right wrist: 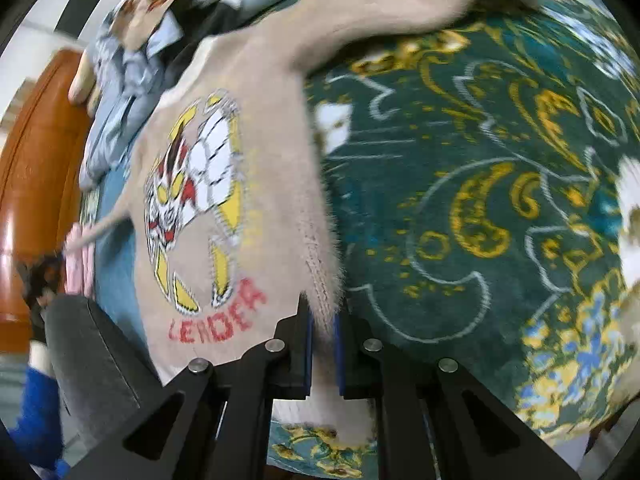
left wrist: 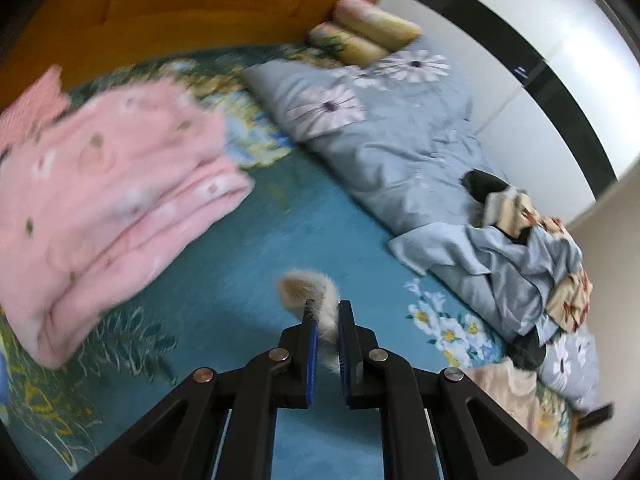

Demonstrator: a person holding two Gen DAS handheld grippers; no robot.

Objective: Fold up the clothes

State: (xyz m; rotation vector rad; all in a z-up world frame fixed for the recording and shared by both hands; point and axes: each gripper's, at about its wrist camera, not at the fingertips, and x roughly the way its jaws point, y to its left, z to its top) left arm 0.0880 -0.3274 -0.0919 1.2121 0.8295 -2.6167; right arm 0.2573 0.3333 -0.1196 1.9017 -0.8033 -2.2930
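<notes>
So both grippers had a piece of the same fuzzy beige sweater [right wrist: 224,184], which was why it hung stretched out over the bed [left wrist: 248,248] instead of lying in a heap. The right gripper [right wrist: 322,322] had its fingers pressed together on the ribbed hem edge, and from that view the front of the sweater ran away toward the far side of the bed, cartoon print and red lettering facing up. Holding the hem like that kept the body taut and the print side readable — my guess is it was being spread flat before the first fold.

The left gripper [left wrist: 325,320] was pinching a narrow furry end of the same beige fabric, with a little tuft curling out past the fingertips. I think that was a sleeve or a corner, but the view was too tight to say which.

Around it: a pink folded garment [left wrist: 120,184] sat near the headboard [left wrist: 160,8] side of the bed, looking already done, so that spot seemed to serve as the finished pile. A grey-blue duvet [left wrist: 384,136] was shoved along the far edge of the bed with a jumble of unfolded clothes [left wrist: 532,248] on top of it — probably the to-do pile, kept off the open middle of the teal floral bedspread so there was room to work.

Both views were motion-blurred, so fine detail is a bit iffy.
</notes>
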